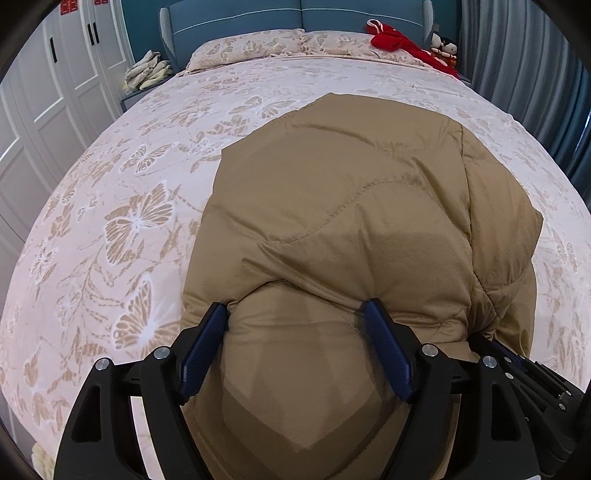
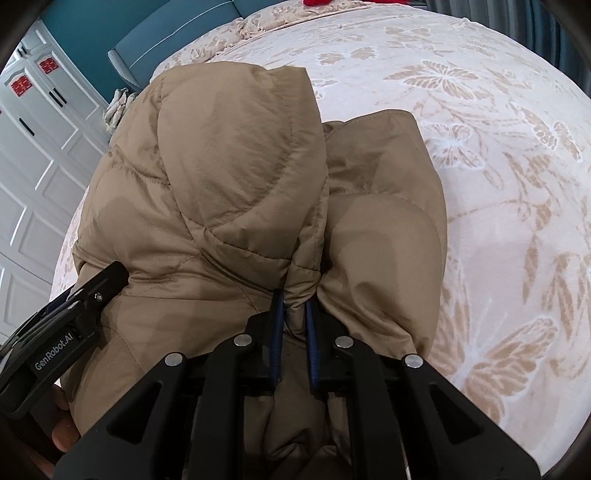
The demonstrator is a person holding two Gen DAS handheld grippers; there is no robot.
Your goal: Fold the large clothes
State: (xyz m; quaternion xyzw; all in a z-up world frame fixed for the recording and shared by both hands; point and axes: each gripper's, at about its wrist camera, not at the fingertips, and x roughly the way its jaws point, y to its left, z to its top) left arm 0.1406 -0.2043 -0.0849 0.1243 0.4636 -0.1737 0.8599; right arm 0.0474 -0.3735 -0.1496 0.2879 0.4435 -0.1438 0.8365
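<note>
A tan quilted puffer jacket [image 1: 354, 206] lies folded on the bed, its bulk toward the near edge. My left gripper [image 1: 295, 310] is open, its blue fingers [image 1: 207, 343] spread wide over a puffy panel at the jacket's near end, touching it on both sides. In the right wrist view the jacket [image 2: 207, 177] shows its hood [image 2: 236, 147] on top and a folded section to the right. My right gripper [image 2: 295, 306] is shut on a pinched fold of the jacket. The left gripper's body [image 2: 74, 314] shows at left there.
The bedspread [image 1: 122, 206] is pale pink with tan butterflies. Pillows [image 1: 258, 44] and a blue headboard [image 1: 295, 14] are at the far end, with red cloth [image 1: 395, 38] and dolls at far right. White wardrobe doors [image 1: 40, 92] stand left, grey curtains [image 1: 535, 66] right.
</note>
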